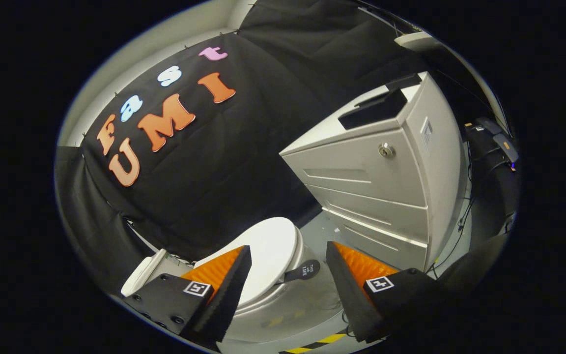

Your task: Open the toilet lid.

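Gripper [288,265] fingers spread, empty, over the closed toilet lid [263,255], lengthwise ahead.

Tilted gripper view above toilet [268,255]

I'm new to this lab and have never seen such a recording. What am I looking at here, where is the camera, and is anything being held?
The camera rides on a hand-held gripper and looks forward along its two fingers, the wedge shapes at the bottom. They stand open and hold nothing. Just ahead of them, partly behind one finger, is a white toilet with its lid down; a small dark tab sticks out from the lid's edge. Beyond, on the floor, stands a pale drawer cabinet with a lock.
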